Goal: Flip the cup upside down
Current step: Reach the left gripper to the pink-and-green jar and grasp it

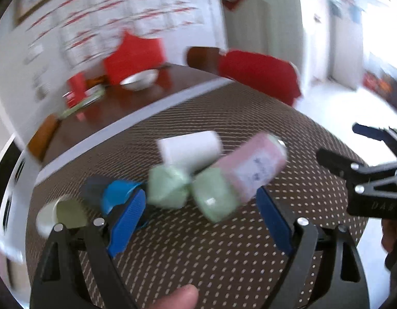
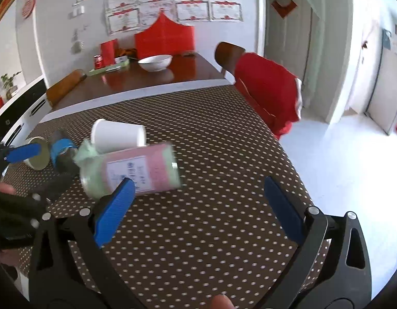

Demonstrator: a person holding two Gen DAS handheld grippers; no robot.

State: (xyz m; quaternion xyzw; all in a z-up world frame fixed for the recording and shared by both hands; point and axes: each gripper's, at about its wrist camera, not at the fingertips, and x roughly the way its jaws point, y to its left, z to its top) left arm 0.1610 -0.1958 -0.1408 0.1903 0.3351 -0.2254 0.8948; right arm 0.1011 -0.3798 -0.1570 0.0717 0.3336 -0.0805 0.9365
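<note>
A white paper cup (image 2: 118, 135) lies on its side on the dotted brown tablecloth (image 2: 198, 154); it also shows in the left wrist view (image 1: 190, 149). A pink and green can (image 2: 132, 171) lies tipped in front of it, blurred in the left wrist view (image 1: 239, 177). My left gripper (image 1: 201, 211) is open, its blue pads on either side of the can's near end. My right gripper (image 2: 198, 200) is open and empty, to the right of the can and above the cloth.
A second pale cup (image 2: 39, 153) and a blue-taped dark cylinder (image 2: 62, 152) lie at the left. A green wad (image 1: 167, 190) sits by the can. Beyond are a wooden table with a white bowl (image 2: 154, 63) and red-covered chairs (image 2: 268, 90).
</note>
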